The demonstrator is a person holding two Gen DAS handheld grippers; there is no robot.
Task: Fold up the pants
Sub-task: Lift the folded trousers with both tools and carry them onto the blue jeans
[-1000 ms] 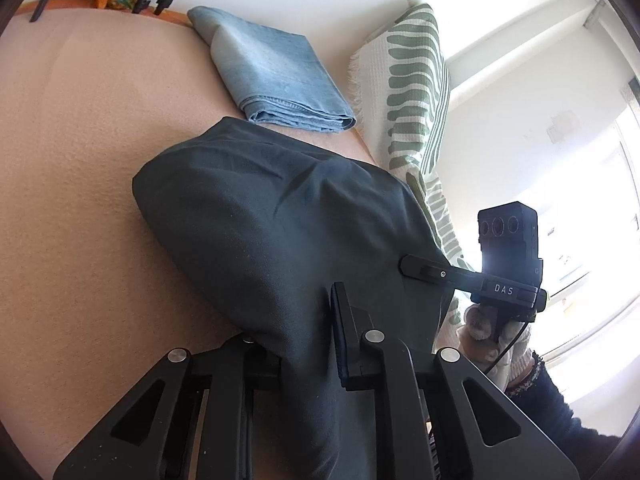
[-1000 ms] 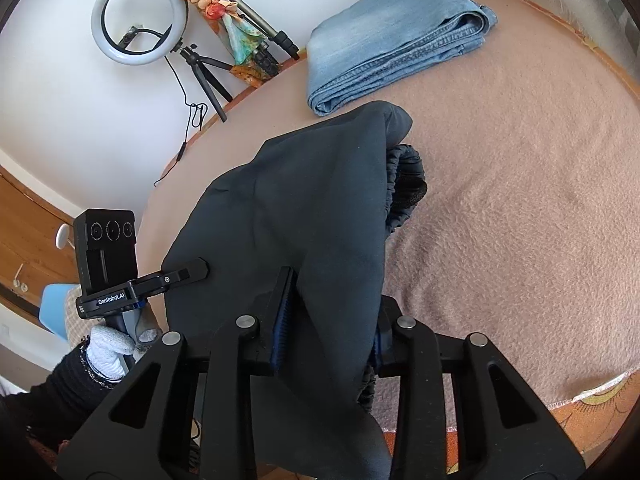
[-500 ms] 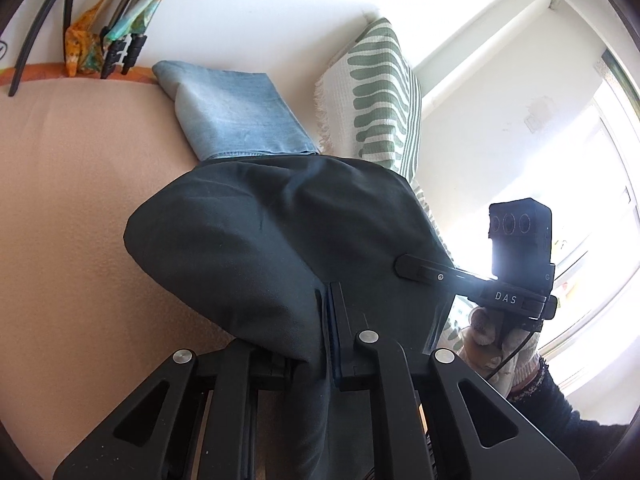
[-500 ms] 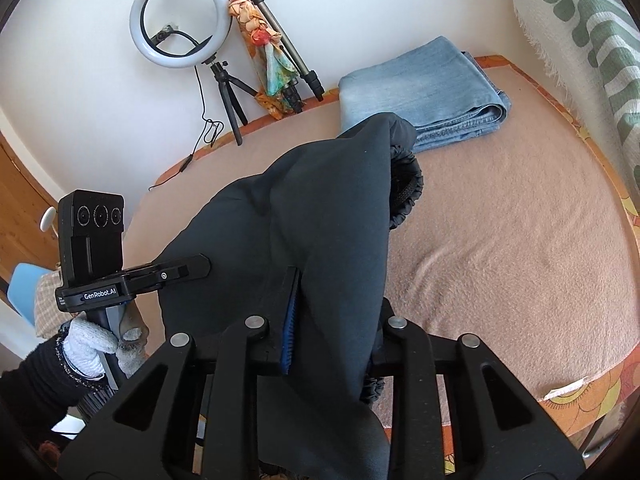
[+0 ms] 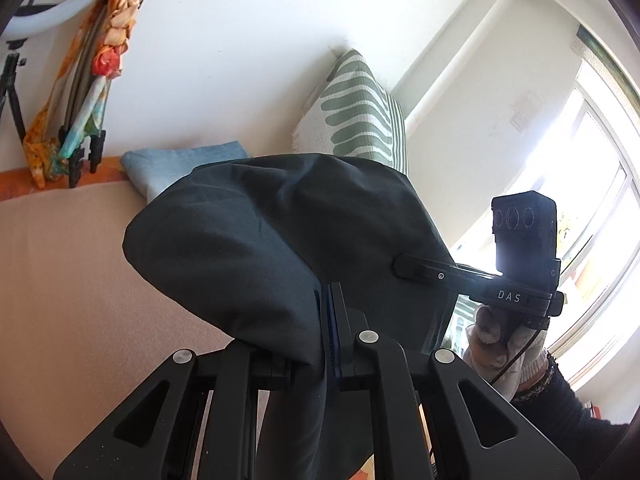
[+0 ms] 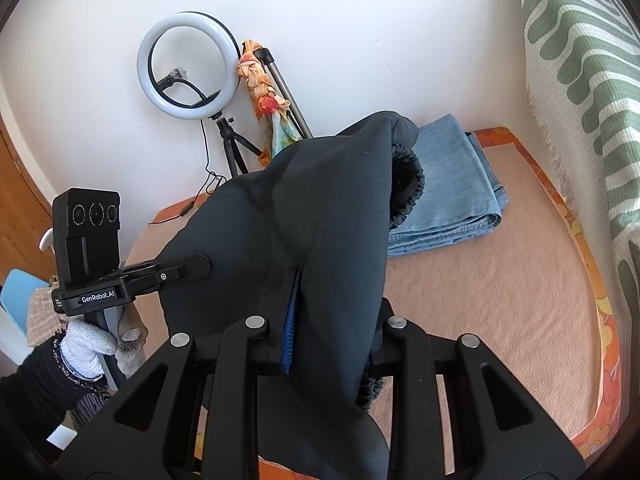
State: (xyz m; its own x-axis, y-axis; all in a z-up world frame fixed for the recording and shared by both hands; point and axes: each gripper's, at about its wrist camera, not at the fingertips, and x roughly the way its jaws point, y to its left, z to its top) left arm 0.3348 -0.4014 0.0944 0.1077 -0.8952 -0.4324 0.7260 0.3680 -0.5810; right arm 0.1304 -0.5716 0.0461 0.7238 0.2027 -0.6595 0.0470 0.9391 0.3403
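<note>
Dark pants [image 5: 256,240] clamped in 2 tools, left tool [image 5: 320,320], right tool [image 6: 332,308] (bed [image 6: 500,300] edge beyond)

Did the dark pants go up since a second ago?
Yes. The dark pants rose: in the right wrist view they now cover the corner of the folded jeans and hang clear of the bed.

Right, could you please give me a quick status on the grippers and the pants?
Left gripper and right gripper both shut on dark slate fabric pants. Pants held up between them, unfolded. Folded light blue jeans beyond on the bed.
</note>
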